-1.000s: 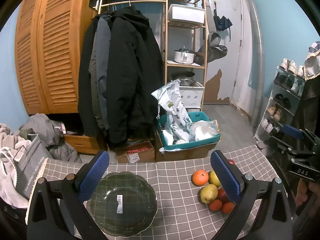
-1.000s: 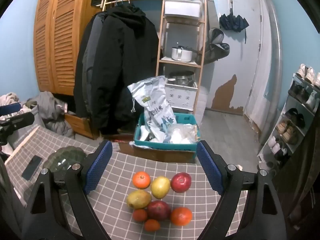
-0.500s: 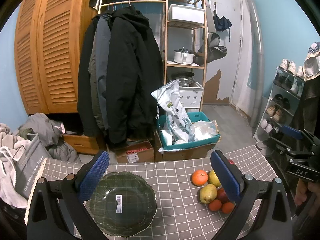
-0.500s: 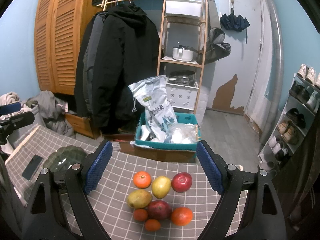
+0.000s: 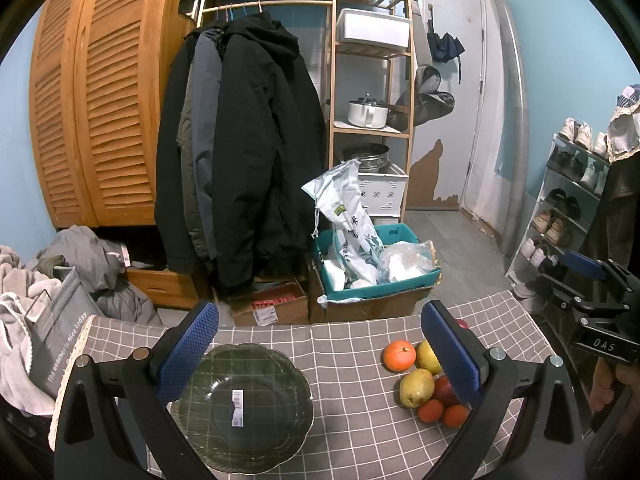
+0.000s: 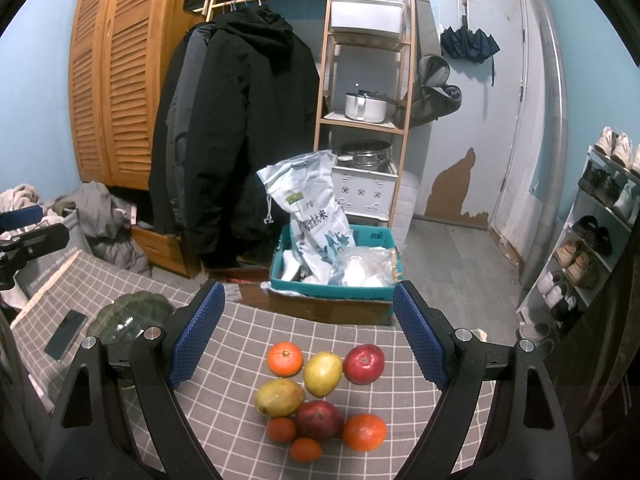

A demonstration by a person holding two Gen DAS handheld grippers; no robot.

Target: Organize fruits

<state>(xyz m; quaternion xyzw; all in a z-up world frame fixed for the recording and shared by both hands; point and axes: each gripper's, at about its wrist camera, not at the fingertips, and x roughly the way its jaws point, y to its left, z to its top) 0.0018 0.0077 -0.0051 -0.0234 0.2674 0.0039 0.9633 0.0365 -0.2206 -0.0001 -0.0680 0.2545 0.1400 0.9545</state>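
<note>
**Little has changed: both grippers poised, no fruit yet lifted**

Across the last second almost nothing is seen to have moved. The fruit pile is framed marginally higher in the right wrist view than a second ago, and the left wrist view has shifted only by a trace; the fruits themselves lie exactly as they did.

The left gripper (image 5: 318, 350) is held above the green glass bowl (image 5: 244, 404), its fingers spread wide and empty. The right gripper (image 6: 308, 334) is held above the fruit, its fingers likewise wide apart with nothing between them.

The fruits are clustered on the checked counter (image 6: 248, 328), well apart from the bowl: an orange (image 6: 284, 358), a yellow pear (image 6: 322, 373), a red apple (image 6: 363, 363), a mango (image 6: 279, 397), a dark red apple (image 6: 319, 420), a second orange (image 6: 364, 432) and two small tangerines (image 6: 281, 429). A phone (image 6: 65, 334) lies beside the bowl.

The bowl is empty, so the task is judged to be at its very start. A descent of the right gripper onto one fruit is probably called for next; since the pieces touch one another, neighbours could be nudged and set rolling.
</note>
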